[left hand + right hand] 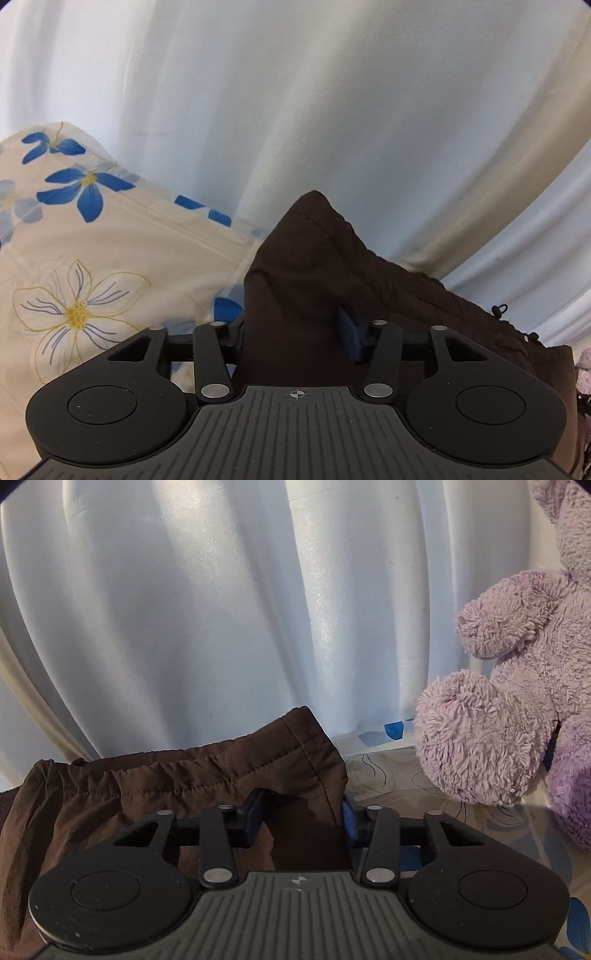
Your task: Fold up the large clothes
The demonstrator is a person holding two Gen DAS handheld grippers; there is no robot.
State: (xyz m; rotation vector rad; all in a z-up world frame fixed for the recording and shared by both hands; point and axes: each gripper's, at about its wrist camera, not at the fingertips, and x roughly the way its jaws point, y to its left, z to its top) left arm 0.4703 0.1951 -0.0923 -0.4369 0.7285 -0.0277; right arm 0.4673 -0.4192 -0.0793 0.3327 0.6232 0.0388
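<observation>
- Left gripper (295, 332): fingers set wide, a corner of the dark brown garment (332, 280) lying between them; whether the fabric is pinched cannot be told.
- Right gripper (301, 819): likewise wide, with the opposite waistband corner (310, 746) between its fingers; hold not confirmed.
- Judgement: both corners are taken to stretch the elastic edge straight for a fold.
- The garment lies on the floral bedsheet (110, 251), its waistband toward the far edge by the white curtain (221, 609).
- Room: open sheet on the left; a purple plush toy (509, 701) crowds the right far corner.
</observation>
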